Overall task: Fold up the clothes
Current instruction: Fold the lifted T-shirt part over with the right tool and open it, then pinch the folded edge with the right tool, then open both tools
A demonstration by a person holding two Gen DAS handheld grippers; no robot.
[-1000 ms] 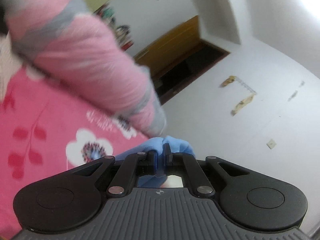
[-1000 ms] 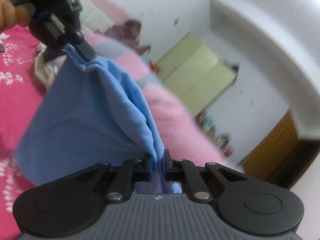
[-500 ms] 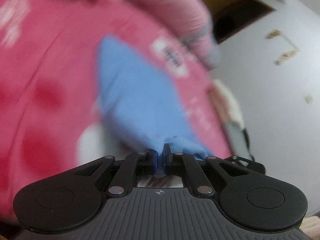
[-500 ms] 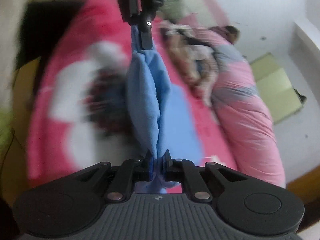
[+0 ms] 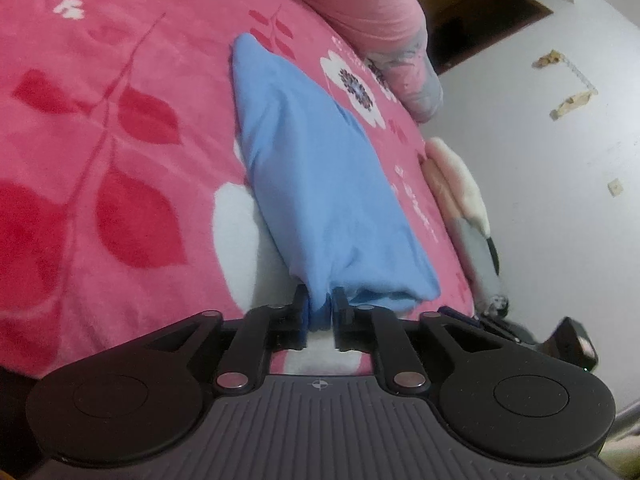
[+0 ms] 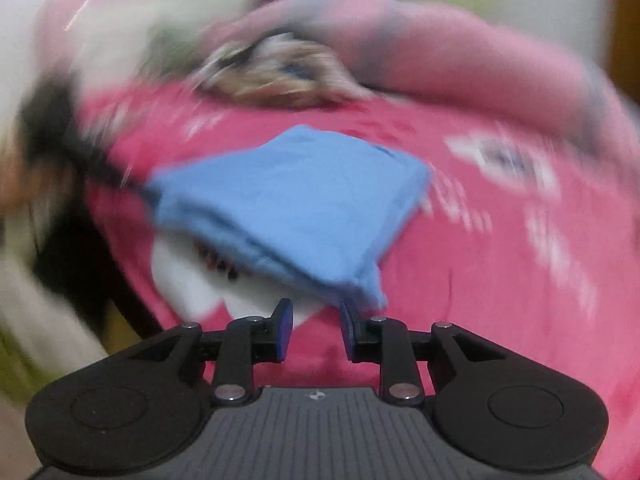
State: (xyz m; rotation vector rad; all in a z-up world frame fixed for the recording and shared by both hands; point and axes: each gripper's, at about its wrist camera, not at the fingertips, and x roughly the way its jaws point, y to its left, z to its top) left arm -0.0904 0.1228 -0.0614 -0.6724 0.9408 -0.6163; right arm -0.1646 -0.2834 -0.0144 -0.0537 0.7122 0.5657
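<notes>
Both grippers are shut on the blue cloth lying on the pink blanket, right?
Not both. The right wrist view shows the right gripper open, with the blue cloth just beyond its fingers. The left gripper is shut on the cloth, which lies on the pink blanket.

Open pink blanket (image 5: 120, 128) left of blue cloth (image 5: 320, 184), rolled quilt (image 5: 360, 4) beyond

Right wrist view motion-blurred, bedding pile (image 6: 276, 76) indistinct, dark shape (image 6: 60, 128) unidentifiable

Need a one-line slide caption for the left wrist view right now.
Left gripper shut on a corner of the folded light blue cloth garment, which lies on the pink floral fleece blanket.
</notes>
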